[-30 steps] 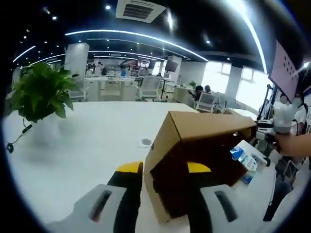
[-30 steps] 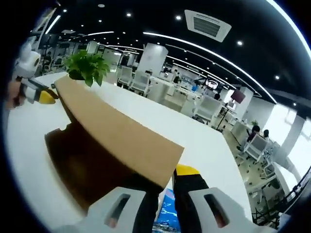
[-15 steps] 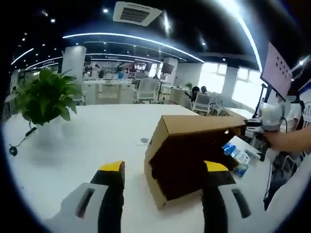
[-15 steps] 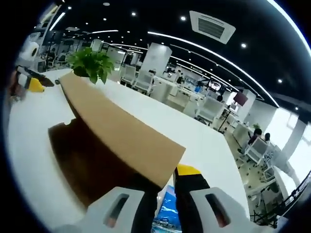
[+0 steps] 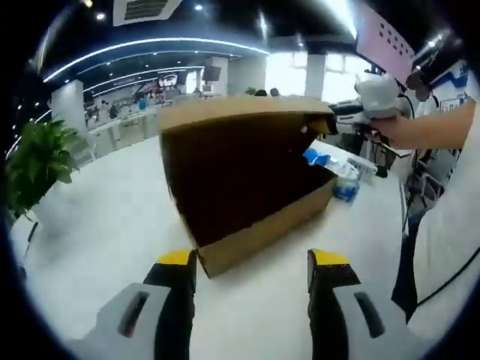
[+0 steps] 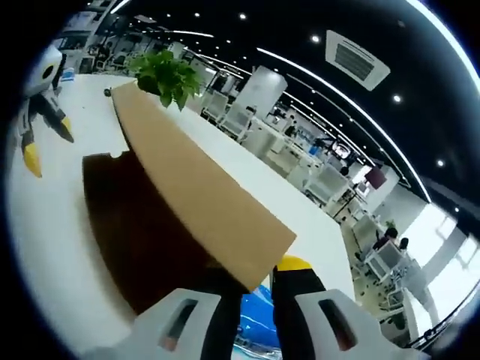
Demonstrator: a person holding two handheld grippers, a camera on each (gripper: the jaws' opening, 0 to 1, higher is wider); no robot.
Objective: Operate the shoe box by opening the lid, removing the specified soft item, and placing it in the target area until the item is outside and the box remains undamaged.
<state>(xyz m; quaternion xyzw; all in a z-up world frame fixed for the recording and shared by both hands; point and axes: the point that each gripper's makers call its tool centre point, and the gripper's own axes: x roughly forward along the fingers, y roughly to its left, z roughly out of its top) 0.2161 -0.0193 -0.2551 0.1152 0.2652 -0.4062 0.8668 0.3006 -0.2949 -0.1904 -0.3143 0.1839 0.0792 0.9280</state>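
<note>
The brown cardboard shoe box [image 5: 247, 225] stands on the white table [image 5: 97, 240] with its lid [image 5: 240, 111] lifted, the dark inside showing. A blue-and-white soft packet [image 5: 330, 165] lies at the box's right end. My left gripper [image 5: 251, 259] is open in front of the box's near corner, apart from it and holding nothing. My right gripper [image 5: 341, 121] is at the lid's far corner. In the right gripper view, the right gripper [image 6: 255, 274] is shut on the lid's edge [image 6: 202, 202], the blue packet [image 6: 255, 322] lies below it, and the left gripper [image 6: 34, 127] is at far left.
A potted green plant [image 5: 37, 161] stands on the table to the left and shows beyond the lid [image 6: 169, 75] in the right gripper view. A person's arm [image 5: 431, 127] reaches in from the right. Office desks and chairs fill the background.
My left gripper, which straddled the box's near corner, has opened wider and drawn back from it. The right gripper has kept hold of the lid and raised it further.
</note>
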